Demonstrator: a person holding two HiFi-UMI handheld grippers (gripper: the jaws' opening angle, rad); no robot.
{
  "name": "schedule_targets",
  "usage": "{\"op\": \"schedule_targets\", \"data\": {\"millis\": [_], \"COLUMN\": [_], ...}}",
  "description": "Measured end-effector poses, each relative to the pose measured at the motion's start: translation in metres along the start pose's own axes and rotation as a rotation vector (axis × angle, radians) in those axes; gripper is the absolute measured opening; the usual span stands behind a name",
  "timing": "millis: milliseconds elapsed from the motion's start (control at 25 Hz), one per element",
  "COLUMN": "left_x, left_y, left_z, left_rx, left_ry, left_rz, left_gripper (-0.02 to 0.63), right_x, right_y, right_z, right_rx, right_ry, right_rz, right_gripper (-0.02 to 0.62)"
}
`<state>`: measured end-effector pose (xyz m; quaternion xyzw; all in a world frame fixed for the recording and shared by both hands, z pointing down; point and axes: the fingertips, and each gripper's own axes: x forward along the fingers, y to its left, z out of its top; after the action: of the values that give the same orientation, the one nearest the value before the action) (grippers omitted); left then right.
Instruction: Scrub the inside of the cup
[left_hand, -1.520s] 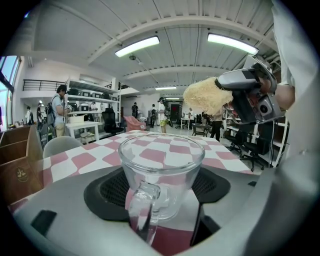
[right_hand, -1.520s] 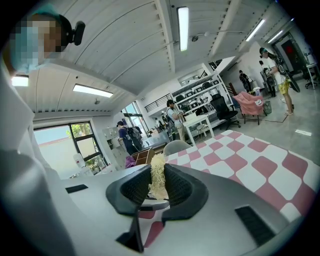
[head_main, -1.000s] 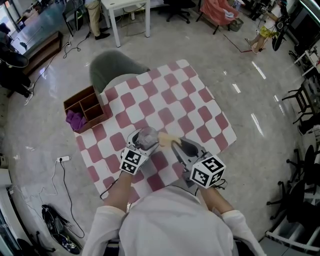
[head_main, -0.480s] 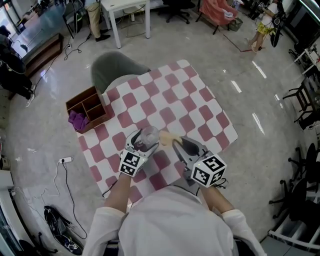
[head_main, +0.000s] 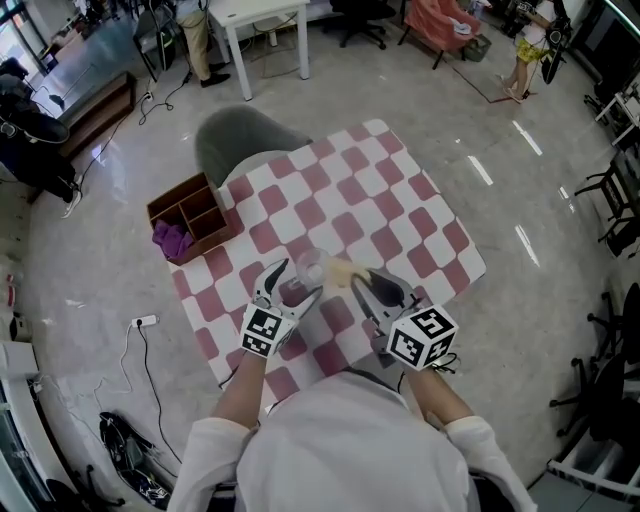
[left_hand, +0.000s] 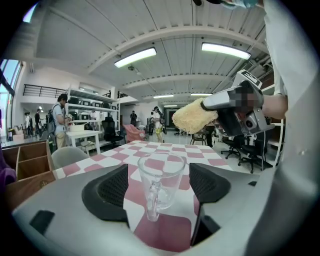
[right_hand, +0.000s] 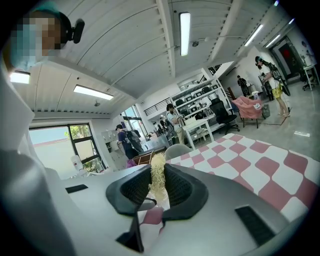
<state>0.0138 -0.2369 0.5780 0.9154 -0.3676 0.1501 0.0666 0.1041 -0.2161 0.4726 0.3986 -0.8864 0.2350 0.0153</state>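
Note:
A clear glass cup (head_main: 310, 267) with a handle stands upright on the red-and-white checked table (head_main: 400, 210). My left gripper (head_main: 297, 283) is open, one jaw on each side of the cup (left_hand: 161, 182) with a small gap on both sides. The handle faces this gripper. My right gripper (head_main: 355, 285) is shut on a yellow fibrous scrub sponge (head_main: 338, 272), held just right of the cup and above its rim level (left_hand: 195, 116). In the right gripper view the sponge (right_hand: 157, 175) is squeezed thin between the pads.
A brown wooden divided box (head_main: 195, 222) with a purple cloth (head_main: 172, 238) sits at the table's left edge. A grey chair (head_main: 245, 140) stands behind the table. A power strip and cable (head_main: 145, 321) lie on the floor to the left.
The left gripper's jaws have spread apart from the cup, which now stands free between them. The sponge in the right gripper stays close beside the cup.

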Motion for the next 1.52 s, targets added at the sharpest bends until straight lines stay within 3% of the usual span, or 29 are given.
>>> {"op": "schedule_targets", "data": {"millis": [440,1080,1160,1240,1520], "left_x": [-0.048,-0.092,-0.099,-0.107,-0.126], "left_y": [-0.014,-0.025,-0.028,-0.028,-0.028], "left_z": [0.039,0.058,0.059,0.06,0.067], "left_rx": [0.034,0.039,0.046,0.056,0.079], "left_ry": [-0.077,-0.149,-0.157,-0.167,-0.196], "left_rz": [-0.025,-0.048,-0.049,-0.041,-0.032], "left_gripper": [0.371,0.364,0.331,0.216,0.1], "right_x": [-0.01,-0.024,-0.028,-0.03,-0.036], "right_y": [0.015,0.039,0.042,0.046,0.057], "right_z": [-0.002,-0.008,-0.009,-0.011,-0.021], "right_rx": [0.002,-0.011,-0.01,-0.009,-0.015], "right_ry": [-0.045,-0.102,-0.107,-0.111,-0.118], "right_rz": [-0.056,-0.152,-0.165,-0.174,-0.212], "right_gripper": [0.087,0.087,0.087,0.087,0.087]}}
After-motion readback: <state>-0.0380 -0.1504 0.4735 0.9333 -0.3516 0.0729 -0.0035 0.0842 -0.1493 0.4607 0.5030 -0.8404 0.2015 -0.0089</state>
